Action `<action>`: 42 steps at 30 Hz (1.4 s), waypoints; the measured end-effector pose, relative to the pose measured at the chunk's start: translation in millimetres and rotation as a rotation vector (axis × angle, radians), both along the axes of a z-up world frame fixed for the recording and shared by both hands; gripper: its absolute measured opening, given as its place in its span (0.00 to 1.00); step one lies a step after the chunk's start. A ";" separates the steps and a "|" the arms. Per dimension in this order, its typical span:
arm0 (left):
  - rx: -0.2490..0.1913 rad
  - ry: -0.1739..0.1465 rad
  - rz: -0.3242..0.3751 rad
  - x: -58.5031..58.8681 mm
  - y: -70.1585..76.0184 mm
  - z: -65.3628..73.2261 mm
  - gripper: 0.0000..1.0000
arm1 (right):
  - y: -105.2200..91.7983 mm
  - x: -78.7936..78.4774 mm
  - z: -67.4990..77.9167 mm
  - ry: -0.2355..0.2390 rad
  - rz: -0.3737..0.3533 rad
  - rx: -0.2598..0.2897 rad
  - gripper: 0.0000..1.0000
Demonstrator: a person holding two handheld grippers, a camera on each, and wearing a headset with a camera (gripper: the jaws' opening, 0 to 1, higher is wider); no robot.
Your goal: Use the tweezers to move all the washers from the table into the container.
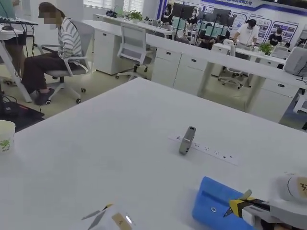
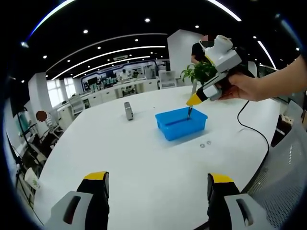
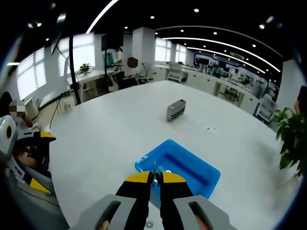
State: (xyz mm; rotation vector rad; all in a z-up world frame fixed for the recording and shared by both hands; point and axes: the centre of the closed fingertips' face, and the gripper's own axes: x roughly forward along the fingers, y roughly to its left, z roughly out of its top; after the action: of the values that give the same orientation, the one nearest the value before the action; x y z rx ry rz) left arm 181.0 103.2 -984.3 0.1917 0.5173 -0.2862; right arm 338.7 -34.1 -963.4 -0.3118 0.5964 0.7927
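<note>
Right gripper (image 3: pixel 154 178) has its yellow-tipped jaws pressed together, pinching the tweezers (image 2: pixel 189 111). In the left gripper view a hand (image 2: pixel 247 86) holds it tilted down above the far side of the surface (image 2: pixel 144 158). Left gripper (image 2: pixel 158 179) has its jaws spread wide apart with nothing between them, low over the near part of the same white surface.

A blue container (image 2: pixel 181 123), a shallow open rectangular tray, sits on the surface under the right gripper. In the right gripper view it lies just ahead of the closed jaws. A gray device (image 1: pixel 187 140) stands farther back, resting across a flat white power strip (image 1: pixel 211 151). A paper cup (image 1: pixel 5 136) stands well apart at the left edge of the head view.

In the left gripper view, the tweezers point down from the right gripper's yellow tip into the open top of the container. Two washers (image 2: pixel 202 144) lie side by side on the bare surface, just beside the container's near corner. In the head view another washer (image 1: pixel 213 209) lies on the blue floor of the container, near the tweezers' tips.
</note>
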 end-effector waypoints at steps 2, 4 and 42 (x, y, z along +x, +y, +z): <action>-0.001 0.000 0.000 0.0 -0.1 0.2 0.86 | -1.3 -4.3 -1.0 0.005 -0.004 0.005 0.03; 0.000 0.002 -0.001 0.0 -0.2 -0.3 0.86 | -3.8 -7.7 -3.0 0.014 -0.018 0.017 0.03; 0.038 0.045 -0.005 -1.5 -0.5 -9.0 0.85 | -25.1 -52.3 -64.6 0.158 -0.172 0.085 0.03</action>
State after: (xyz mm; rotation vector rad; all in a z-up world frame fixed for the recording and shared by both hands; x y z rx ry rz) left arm 179.5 102.7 -993.3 0.2235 0.5672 -0.2861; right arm 286.4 -59.2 -1027.9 -0.1181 0.7260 0.6784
